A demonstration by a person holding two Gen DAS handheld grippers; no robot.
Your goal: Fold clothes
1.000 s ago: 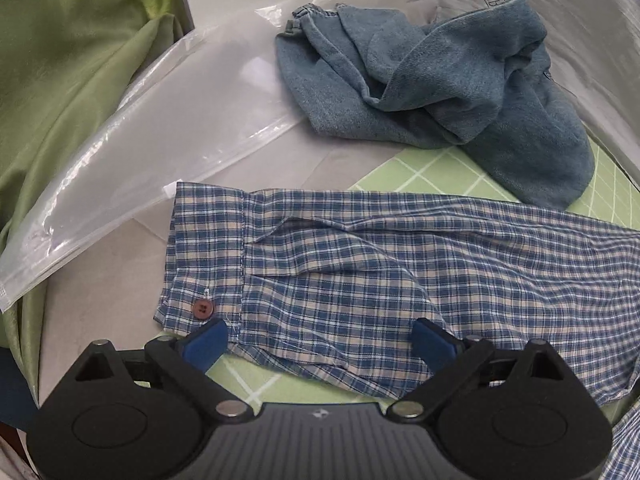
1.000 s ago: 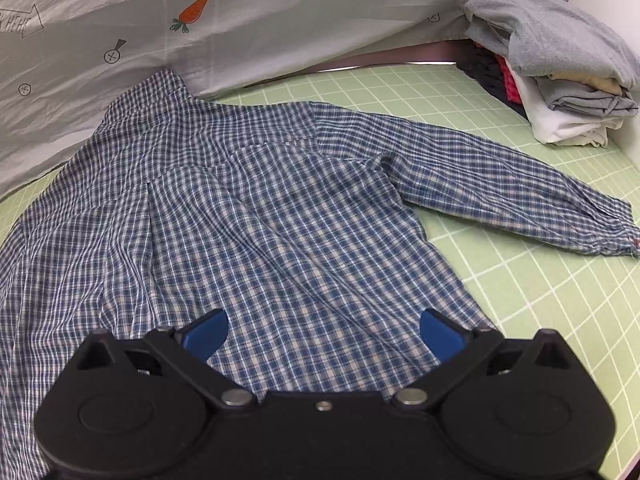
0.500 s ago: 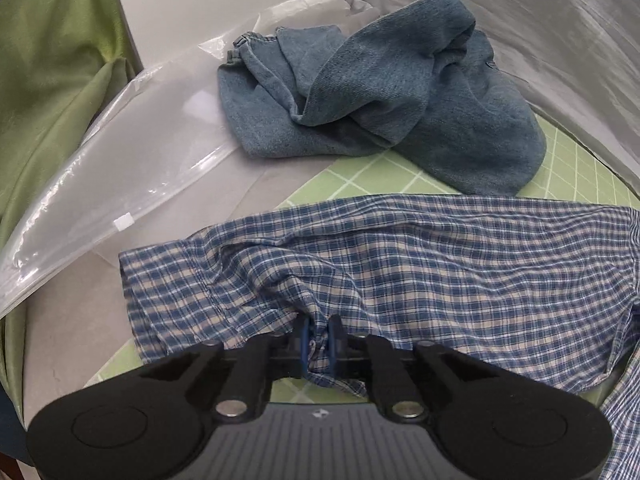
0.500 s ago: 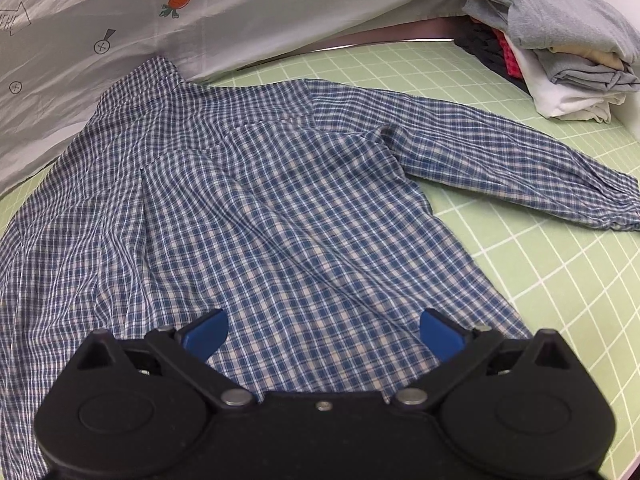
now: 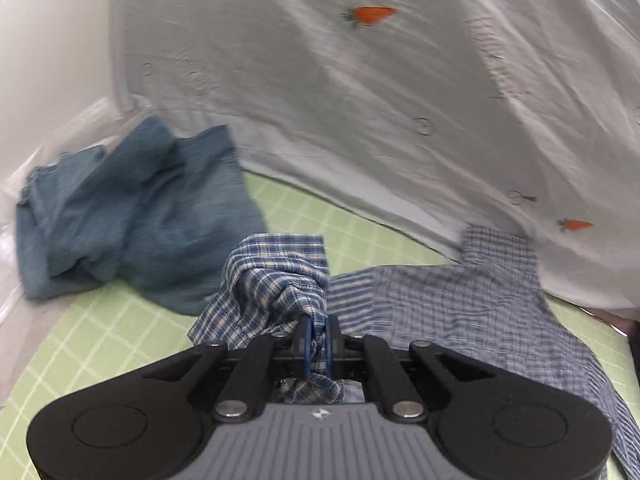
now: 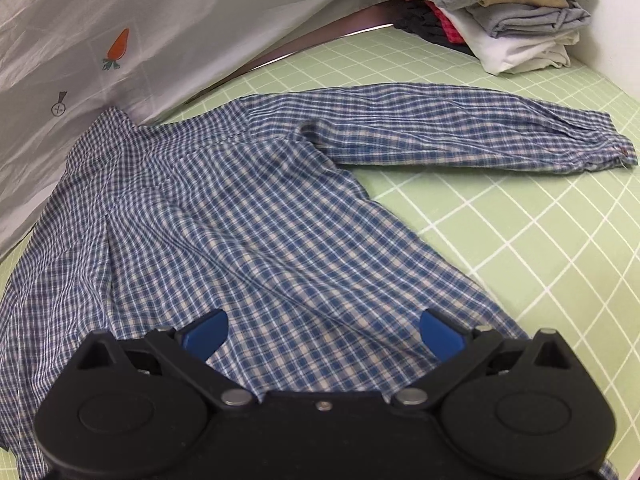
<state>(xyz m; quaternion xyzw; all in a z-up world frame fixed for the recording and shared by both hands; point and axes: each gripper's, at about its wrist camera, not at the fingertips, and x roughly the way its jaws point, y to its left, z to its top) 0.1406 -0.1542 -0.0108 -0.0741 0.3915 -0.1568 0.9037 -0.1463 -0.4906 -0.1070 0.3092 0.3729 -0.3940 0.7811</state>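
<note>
The left tongs (image 5: pixel 316 344) were pressed together on a bunched-up wad of the plaid shirt (image 6: pixel 248 232), looked like the sleeve end, with the cuff (image 5: pixel 280 252) standing up crumpled right above the blue pads. The rest of the shirt trailed off to the right in that view, flat on the green grid mat (image 6: pixel 520 248) covering the counter. The left wrist view was pretty motion-blurred, so fine detail there was hard to read.

The right tongs (image 6: pixel 322 330) were spread wide and hovering over the lower hem area of the shirt, blue pads (image 6: pixel 440 334) apart with nothing between them but the cloth lying below. Couldn't tell if they touched it.

Room-wise: the mat was open to the right of the shirt body, lots of bare grid between the hem edge and the other sleeve (image 6: pixel 480 136), which lay stretched straight out toward the right, cuff end well apart from the body. Behind the collar, a light grey sheet with little carrot prints (image 6: pixel 160 40) sloped down and touched the shirt's top edge. A stack of folded clothes (image 6: pixel 508 12) sat in the far right corner, soft knits in grey, cream and white. A rumpled denim piece (image 5: pixel 132 216) sat far left, just behind the lifted cuff
</note>
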